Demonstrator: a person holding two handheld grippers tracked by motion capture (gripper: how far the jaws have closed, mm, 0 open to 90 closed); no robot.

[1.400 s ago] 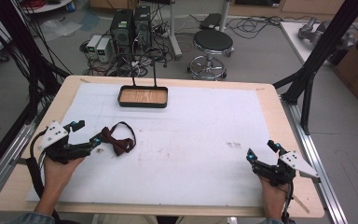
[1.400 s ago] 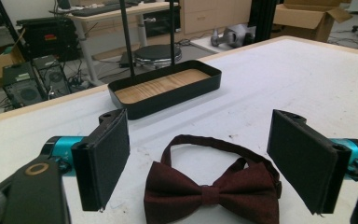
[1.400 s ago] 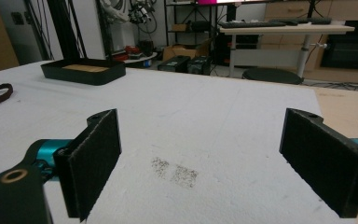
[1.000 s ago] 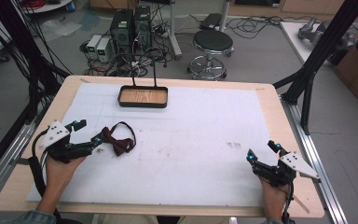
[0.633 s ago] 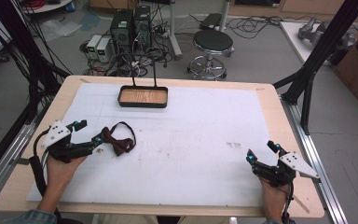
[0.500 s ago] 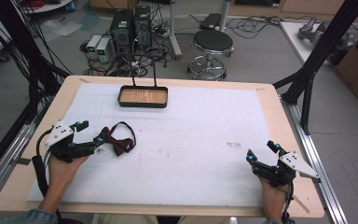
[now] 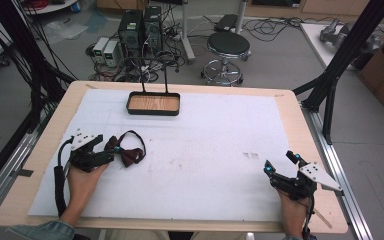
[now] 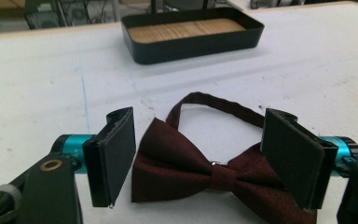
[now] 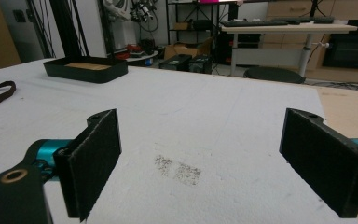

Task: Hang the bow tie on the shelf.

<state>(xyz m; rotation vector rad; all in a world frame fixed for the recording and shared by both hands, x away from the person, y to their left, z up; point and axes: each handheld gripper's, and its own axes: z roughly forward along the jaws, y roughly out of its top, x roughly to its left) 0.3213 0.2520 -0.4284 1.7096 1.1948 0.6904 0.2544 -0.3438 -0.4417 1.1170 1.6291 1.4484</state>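
Left gripper (image 8: 200, 158) has edged forward, jaws wide astride the bow tie (image 8: 214, 170) lying flat on the table (image 7: 220, 150); a pinch looks imminent. Right gripper (image 7: 280, 165) rests wide, idle.

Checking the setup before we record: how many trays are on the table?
1. A single black tray with a wooden bottom sits at the far edge of the table, left of centre, beyond the bow tie. It looks empty; nothing appears to hide another.
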